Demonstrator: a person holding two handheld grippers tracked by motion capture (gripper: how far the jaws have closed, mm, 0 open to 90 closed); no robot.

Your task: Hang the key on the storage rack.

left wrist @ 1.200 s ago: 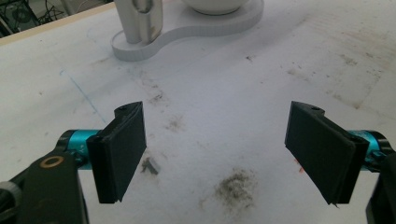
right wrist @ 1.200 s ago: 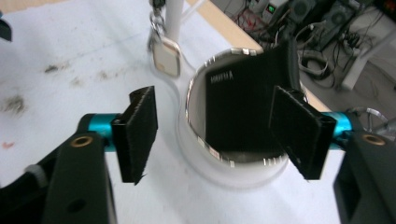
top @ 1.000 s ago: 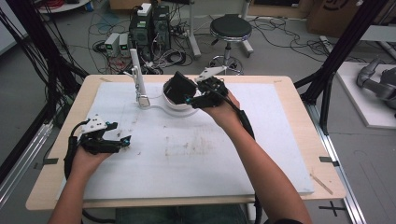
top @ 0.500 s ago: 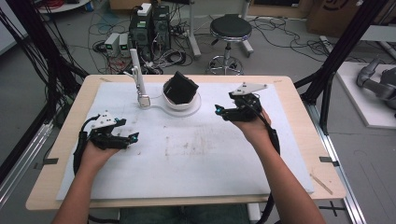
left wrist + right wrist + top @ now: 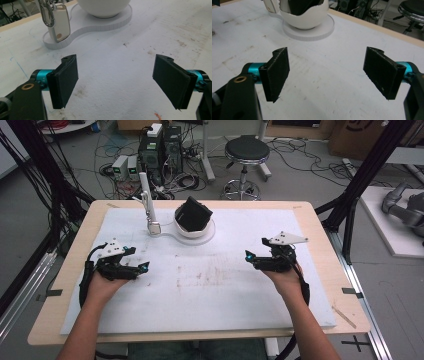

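matt white foam-like mat (image 5: 210, 285) showing rough, stained surface, pale wood table (image 5: 70, 265) edging it, smooth glossy white bowl (image 5: 305, 21) sitting on matt white plastic base (image 5: 100, 23), matt black rubbery pads (image 5: 66, 80), shiny teal metal fittings (image 5: 253, 68)

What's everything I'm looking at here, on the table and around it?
black object: one, black, sitting in the white bowl at the far middle of the table
bowl: one, white, on a round white base
post: one, white, upright, left of the bowl on the same base
sheet: one, white and stained, covering most of the table
table: one, light wood
stool: one, black seat, on the floor behind the table
computer boxes: a few, black and grey, on the floor among cables
left gripper: one, black with teal, open, nothing between its jaws, near left
right gripper: one, black with teal, jaws just opened, nothing between them, near right
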